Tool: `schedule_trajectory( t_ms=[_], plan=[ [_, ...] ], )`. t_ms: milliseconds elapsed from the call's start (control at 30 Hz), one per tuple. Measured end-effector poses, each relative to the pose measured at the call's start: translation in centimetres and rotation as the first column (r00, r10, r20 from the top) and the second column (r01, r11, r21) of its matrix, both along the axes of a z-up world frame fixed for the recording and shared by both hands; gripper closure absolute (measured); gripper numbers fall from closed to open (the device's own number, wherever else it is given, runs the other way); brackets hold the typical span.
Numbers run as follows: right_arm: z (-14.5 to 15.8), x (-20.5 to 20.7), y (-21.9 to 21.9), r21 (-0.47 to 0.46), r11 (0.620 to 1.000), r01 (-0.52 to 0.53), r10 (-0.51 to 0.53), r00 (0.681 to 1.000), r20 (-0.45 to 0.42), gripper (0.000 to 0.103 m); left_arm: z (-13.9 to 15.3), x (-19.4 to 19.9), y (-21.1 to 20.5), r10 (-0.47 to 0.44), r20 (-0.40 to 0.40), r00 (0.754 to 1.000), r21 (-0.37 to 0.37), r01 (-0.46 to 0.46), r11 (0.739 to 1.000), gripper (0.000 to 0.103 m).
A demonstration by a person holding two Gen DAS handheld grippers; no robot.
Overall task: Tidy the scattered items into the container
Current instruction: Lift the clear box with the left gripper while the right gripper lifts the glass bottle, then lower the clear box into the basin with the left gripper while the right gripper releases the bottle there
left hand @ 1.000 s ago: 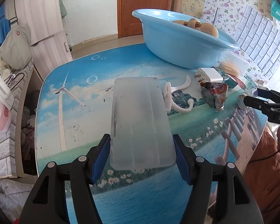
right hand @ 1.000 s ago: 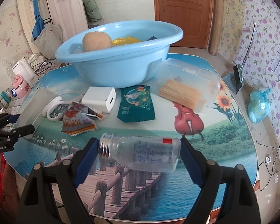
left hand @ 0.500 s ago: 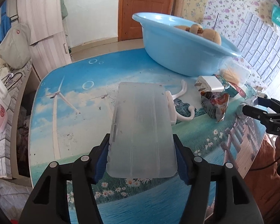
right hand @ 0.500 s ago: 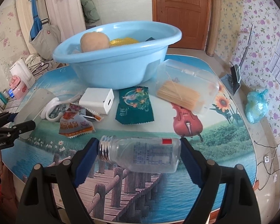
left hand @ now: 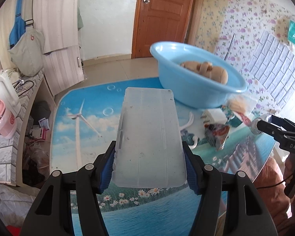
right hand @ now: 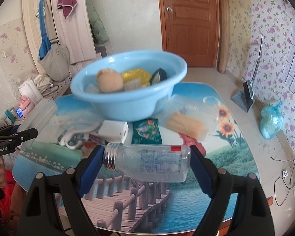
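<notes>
Basin [right hand: 127, 106] motion-blurred in both views; contents partly legible: tan plush [right hand: 109, 80], something yellow, a dark-edged item, rest unclear. Items on table [right hand: 236, 157] just near of basin smeared: white charger block [right hand: 114, 130], green sachet [right hand: 147, 130], clear box of sticks [right hand: 190, 118], white cord.

Left gripper [left hand: 149, 169] clamped on the long sides of a frosted plastic case [left hand: 149, 137], flat, speckled, lifted above the table, far end reaching toward the basin.

Right gripper [right hand: 147, 163] clamped end to end on a clear bottle [right hand: 147, 163], lying sideways, silver threaded neck to the left, red tag, blue print too small to read.

Writing: "GenRobot.AI" and "DAS" on the gripper bodies.
</notes>
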State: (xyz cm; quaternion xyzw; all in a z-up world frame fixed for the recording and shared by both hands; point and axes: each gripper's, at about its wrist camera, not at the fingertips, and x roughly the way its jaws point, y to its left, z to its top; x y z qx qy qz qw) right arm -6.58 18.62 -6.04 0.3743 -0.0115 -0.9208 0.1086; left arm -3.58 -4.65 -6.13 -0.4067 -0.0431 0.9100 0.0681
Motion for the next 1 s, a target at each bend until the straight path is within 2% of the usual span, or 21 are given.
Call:
schedule_trajectory(
  t_ms=[400,1000],
  plan=[
    [1.3,0.3,0.0,-0.032,0.999,-0.017,0.016,0.999,-0.034,0.017,1.7,0.3,0.3,0.006,-0.027,1.0,0.007,-0.006,1.0,0.042],
    [4.0,-1.0,-0.1,-0.074,0.996,-0.043,0.035,0.994,-0.103,0.017,4.5,-1.1,3.6,-0.051,-0.057,0.997,-0.019,0.05,0.999,0.042]
  ],
)
